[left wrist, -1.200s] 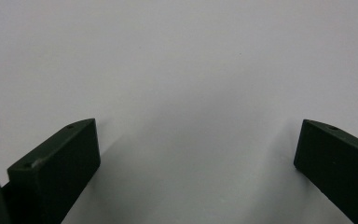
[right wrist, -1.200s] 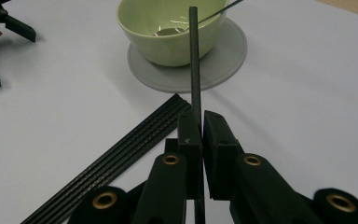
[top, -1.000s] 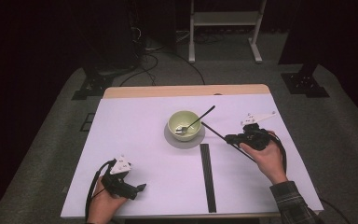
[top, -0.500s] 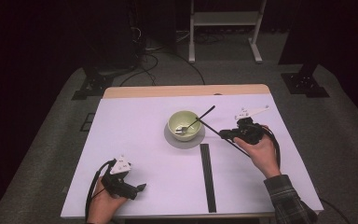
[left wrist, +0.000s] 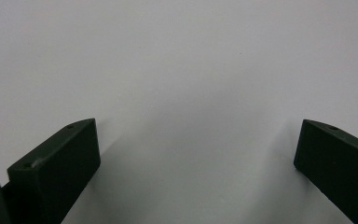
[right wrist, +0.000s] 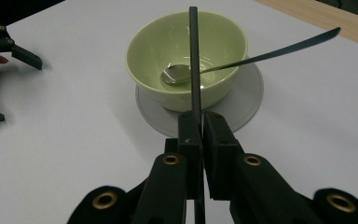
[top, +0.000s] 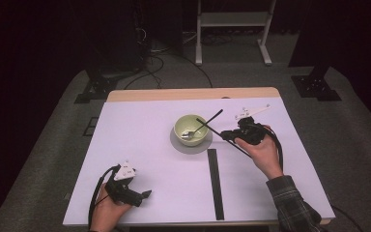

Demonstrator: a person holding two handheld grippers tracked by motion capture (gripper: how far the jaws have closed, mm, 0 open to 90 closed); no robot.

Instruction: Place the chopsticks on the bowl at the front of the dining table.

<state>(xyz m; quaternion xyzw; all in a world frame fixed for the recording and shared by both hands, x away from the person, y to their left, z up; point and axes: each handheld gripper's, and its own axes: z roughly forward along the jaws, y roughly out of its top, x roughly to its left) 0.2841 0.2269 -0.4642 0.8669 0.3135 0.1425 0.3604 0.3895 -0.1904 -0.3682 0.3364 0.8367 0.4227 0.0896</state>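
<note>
My right gripper (top: 228,135) (right wrist: 200,136) is shut on a thin black stick (top: 207,126) (right wrist: 194,56), which it pinches edge-on. The stick's far end reaches over the near rim of a pale green bowl (top: 190,126) (right wrist: 186,51). The bowl stands on a grey saucer (top: 191,146) (right wrist: 249,93) and holds a metal spoon (top: 195,131) (right wrist: 177,73) whose handle leans out to the right. My left gripper (top: 146,195) (left wrist: 196,154) rests near the table's front left, open, with bare white tabletop between its fingers.
A long black strip (top: 214,183) lies flat on the white table (top: 140,140), running from below the saucer toward the front edge. A wooden border (top: 193,94) runs along the table's far edge. In the right gripper view the left gripper (right wrist: 9,49) sits far off at the left.
My right hand has moved left and a little farther back toward the bowl, carrying the black stick, whose tip now hangs over the bowl. The left hand has stayed still.
</note>
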